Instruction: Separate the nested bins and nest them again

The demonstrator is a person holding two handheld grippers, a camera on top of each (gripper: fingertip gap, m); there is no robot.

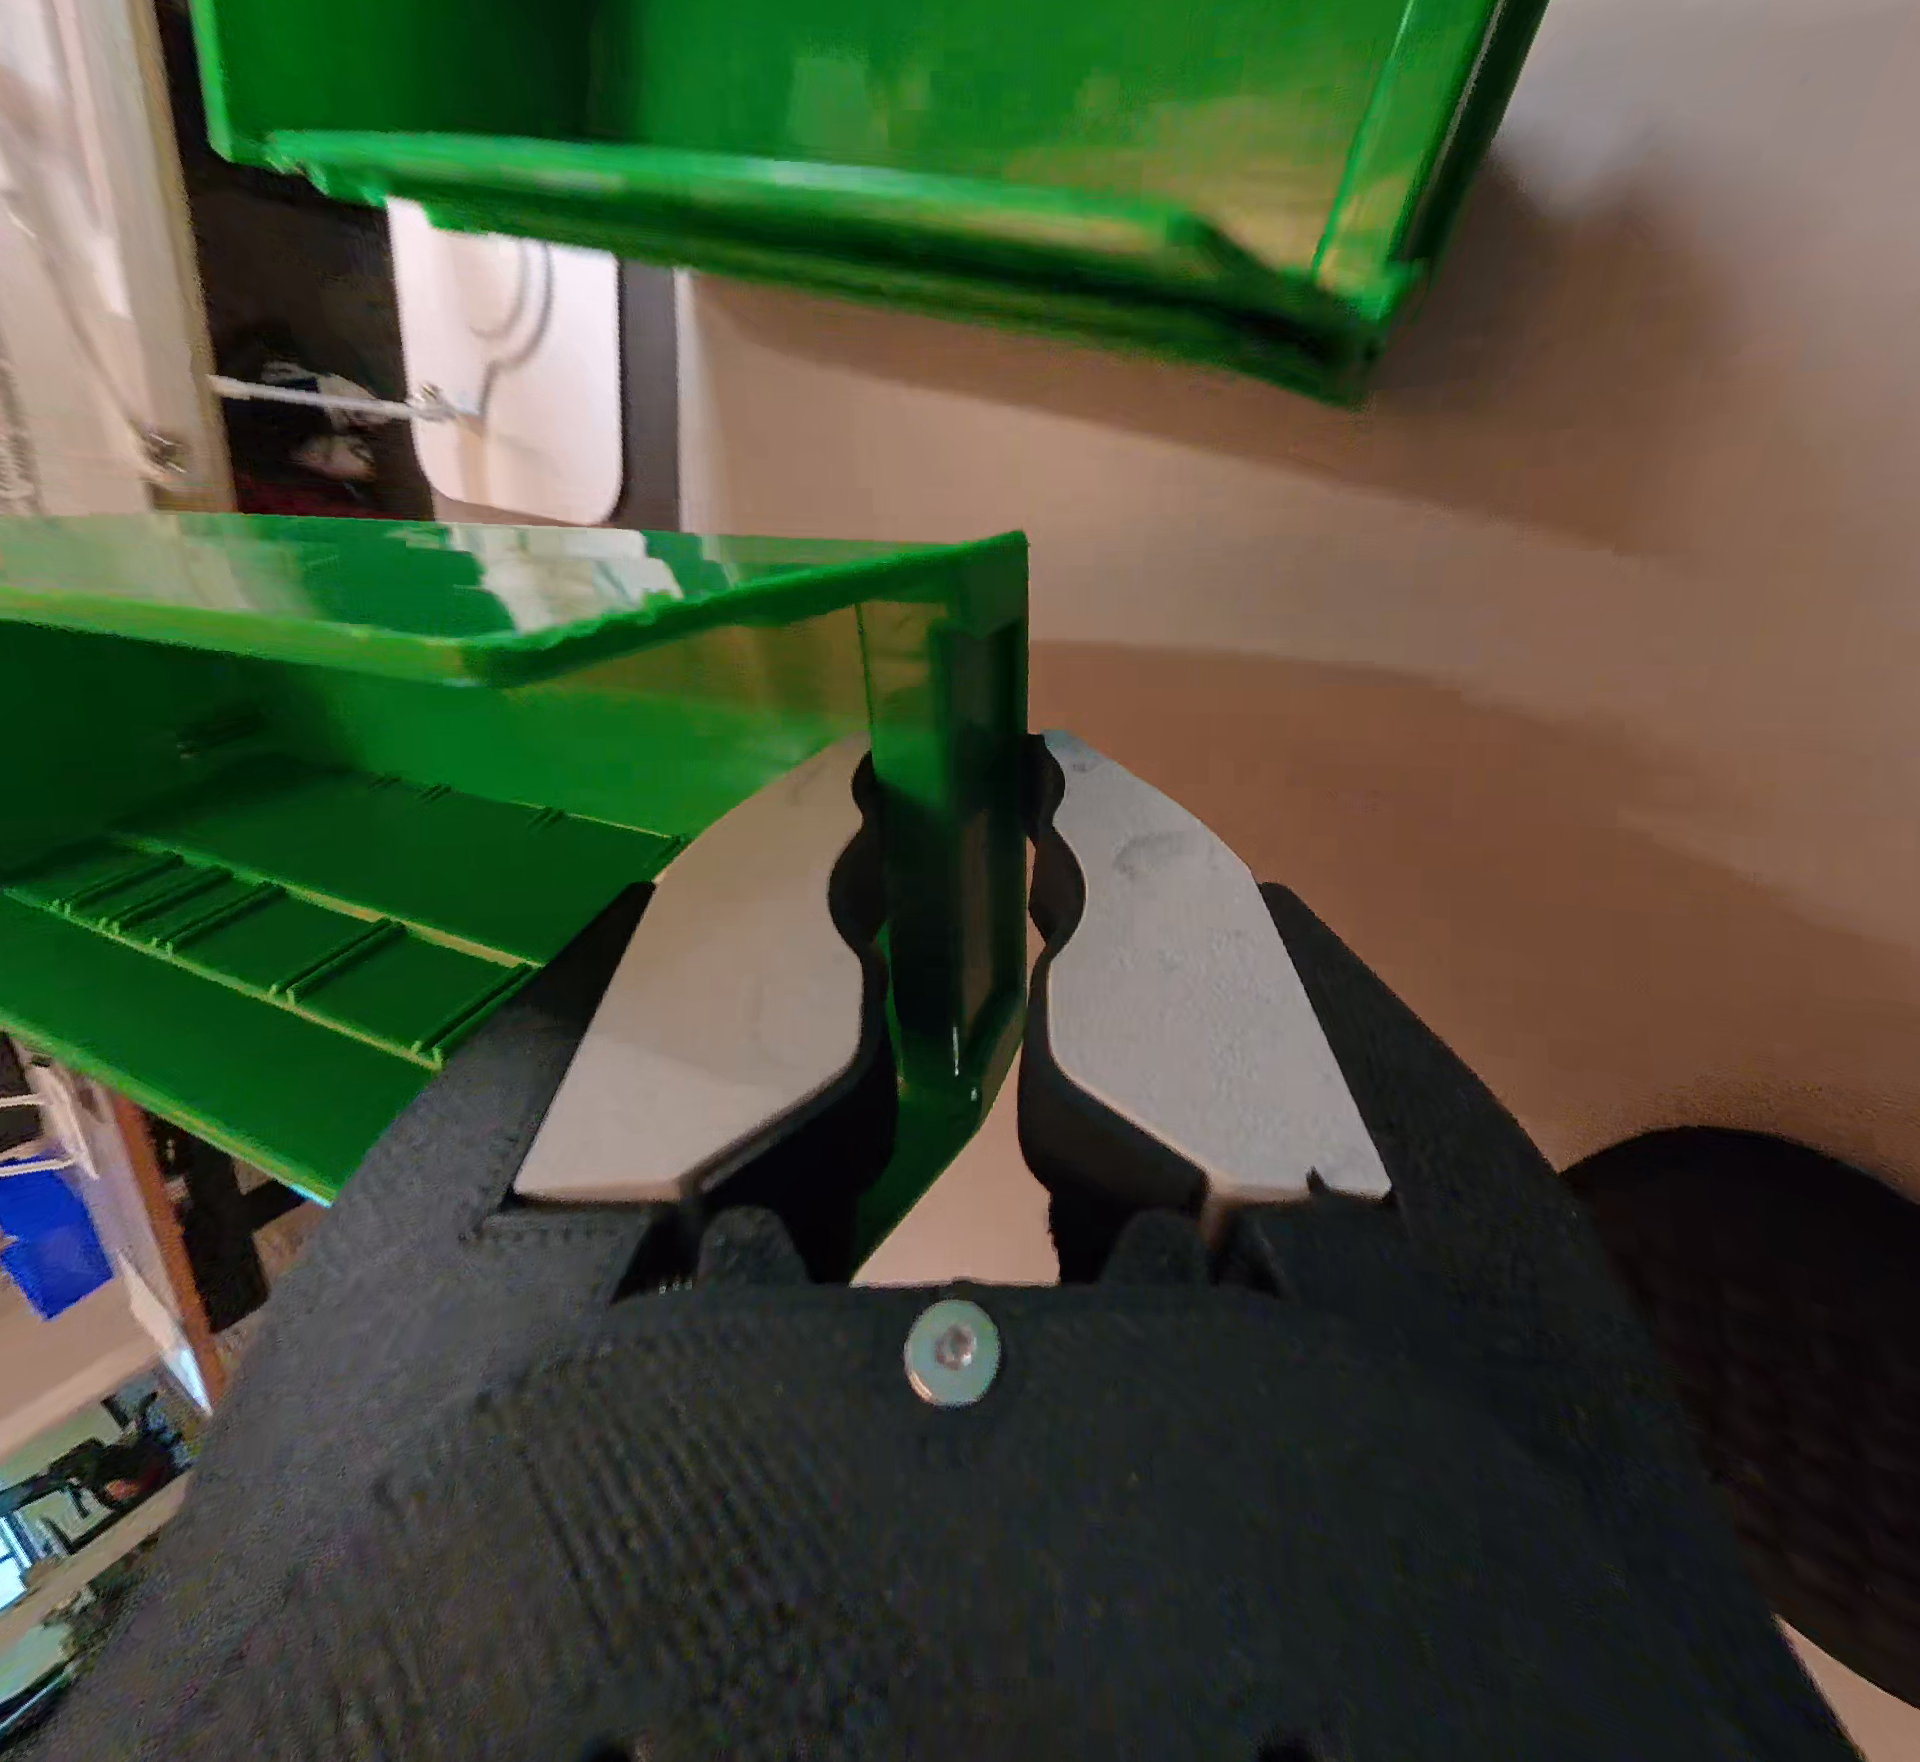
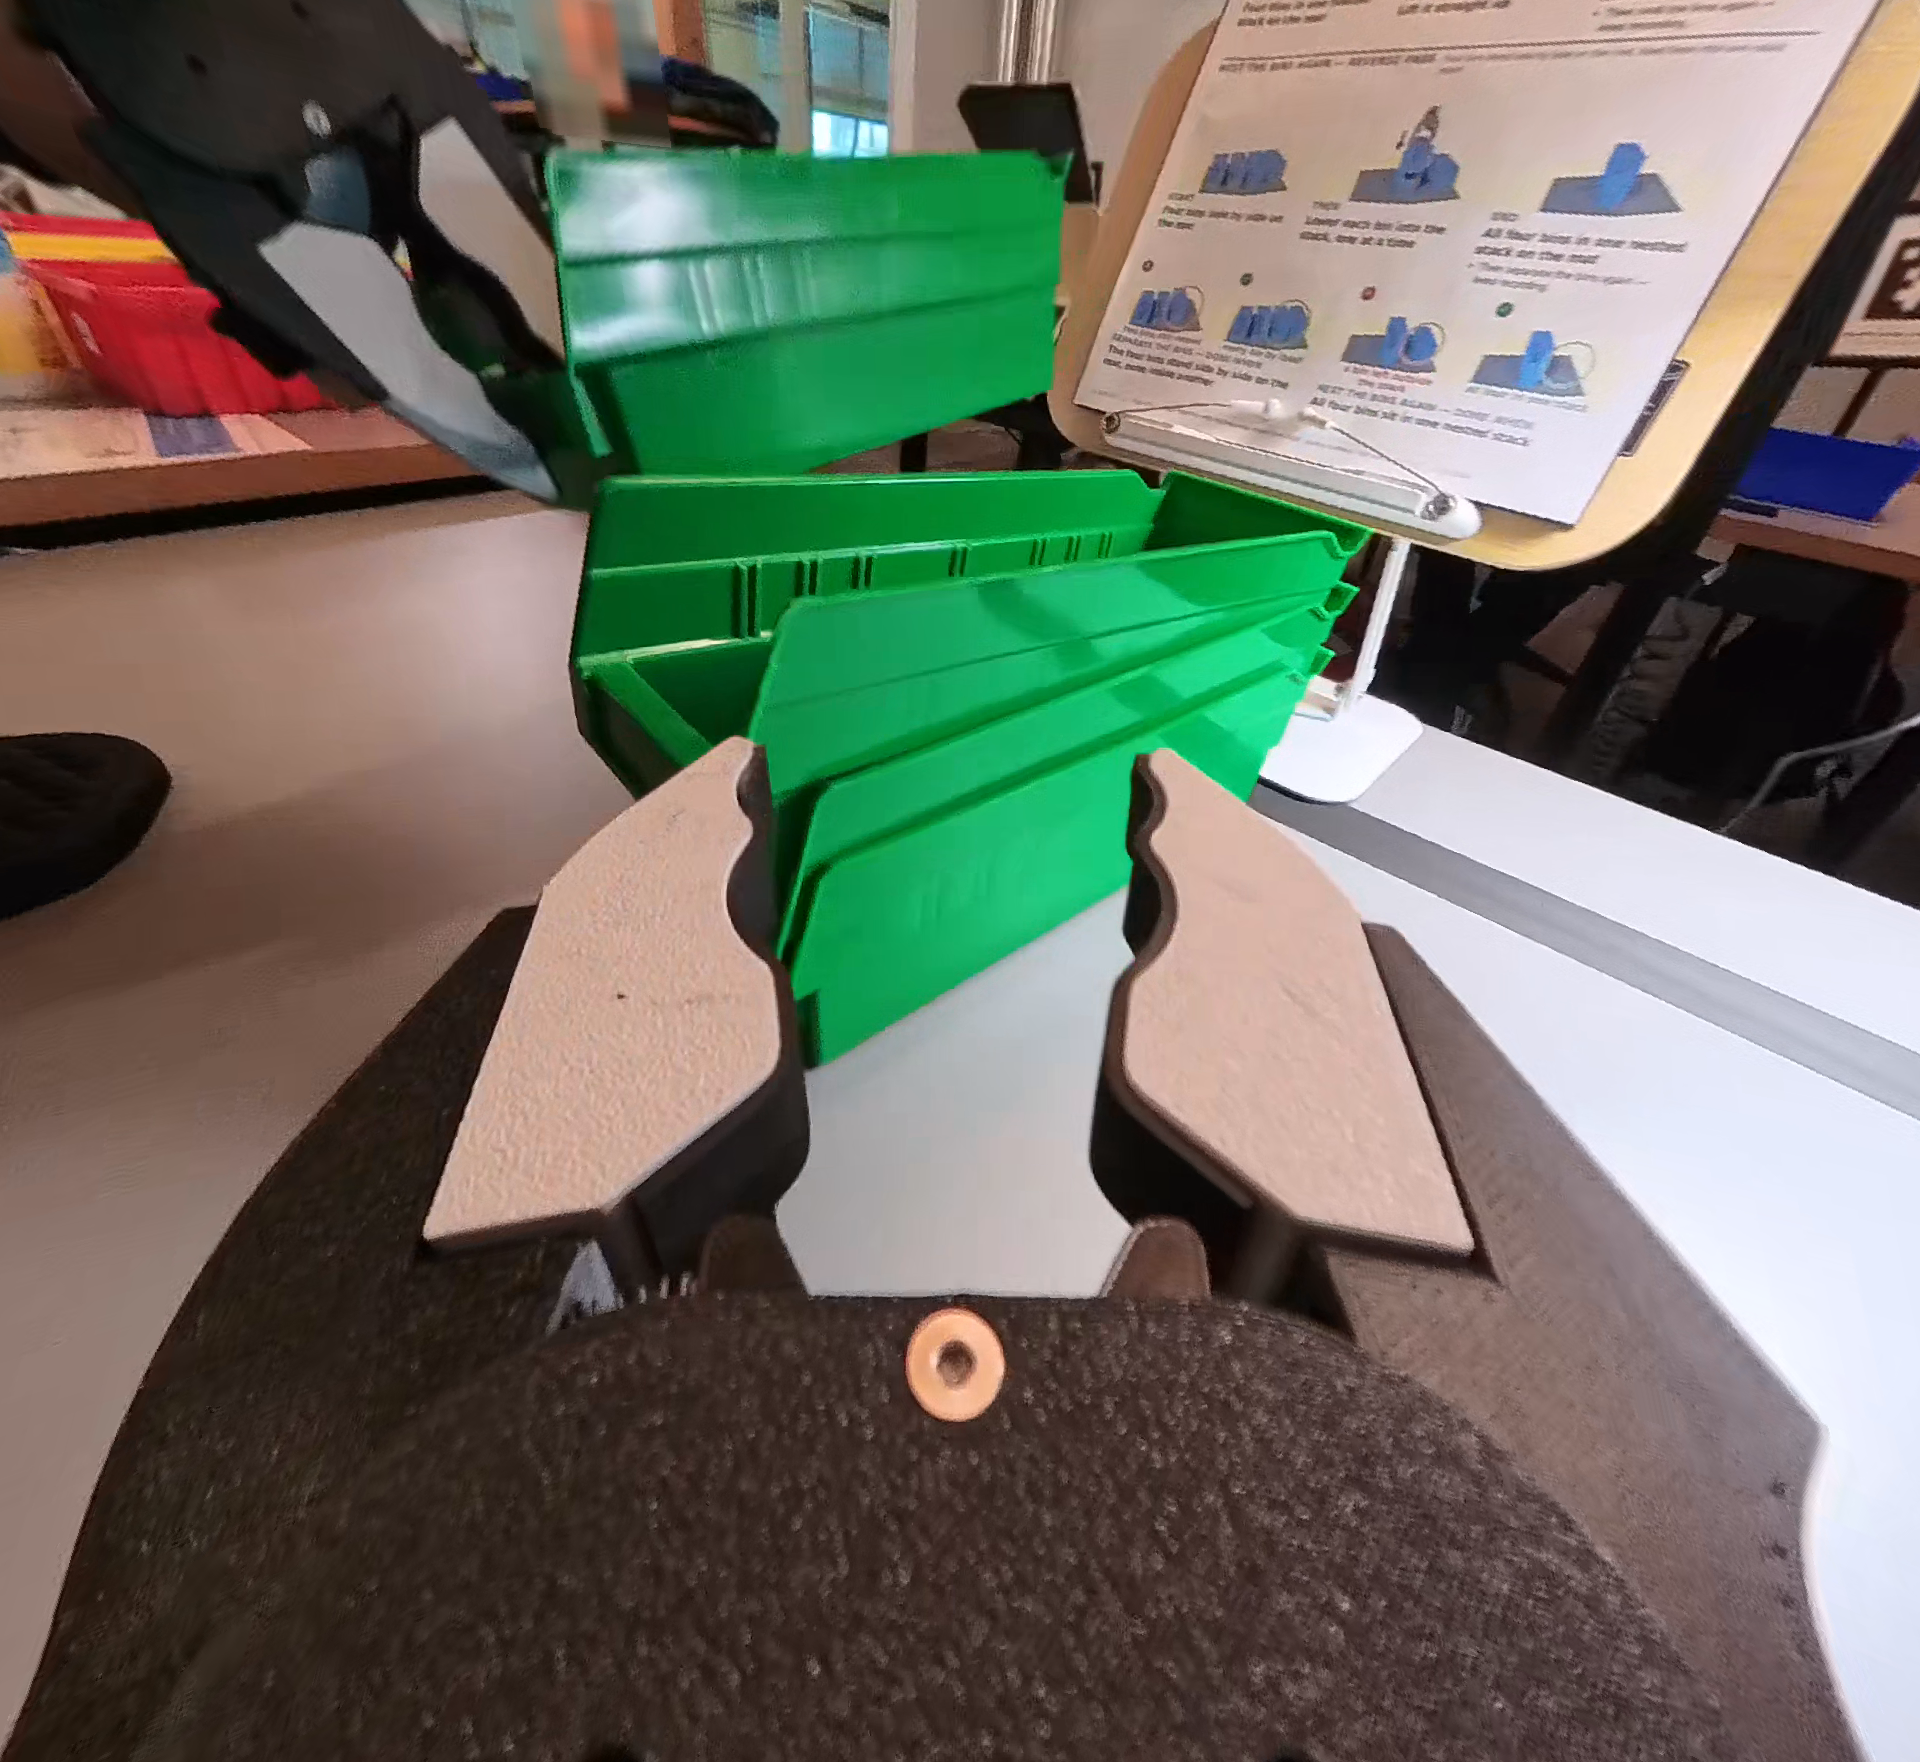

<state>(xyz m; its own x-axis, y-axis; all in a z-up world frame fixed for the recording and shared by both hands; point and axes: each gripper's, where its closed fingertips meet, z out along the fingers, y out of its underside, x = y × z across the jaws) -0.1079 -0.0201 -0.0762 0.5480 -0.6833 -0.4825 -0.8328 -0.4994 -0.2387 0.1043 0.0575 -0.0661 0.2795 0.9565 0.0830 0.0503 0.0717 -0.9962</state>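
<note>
Clearly, the left gripper (image 1: 951, 891) is closed on the end wall of one green bin (image 2: 810, 299) and holds it in the air, tilted, just above the stack (image 2: 966, 663) of nested bins on the grey table (image 2: 1558, 1141). In the right wrist view the lifted bin hangs over the far left part of the stack and does not touch it. Its long axis runs about parallel to the long axis of the stack.

The right gripper (image 2: 951, 891) is open and holds nothing. It points at the near end of the stack, which lies straight ahead of it and near, so I judge this hand is the better one to steady the stack.

Whether the bin goes up or comes down, I cannot tell. A sheet (image 2: 1455, 185) with blue drawings and printed text stands on a board behind the stack. On the bins I see no label.
</note>
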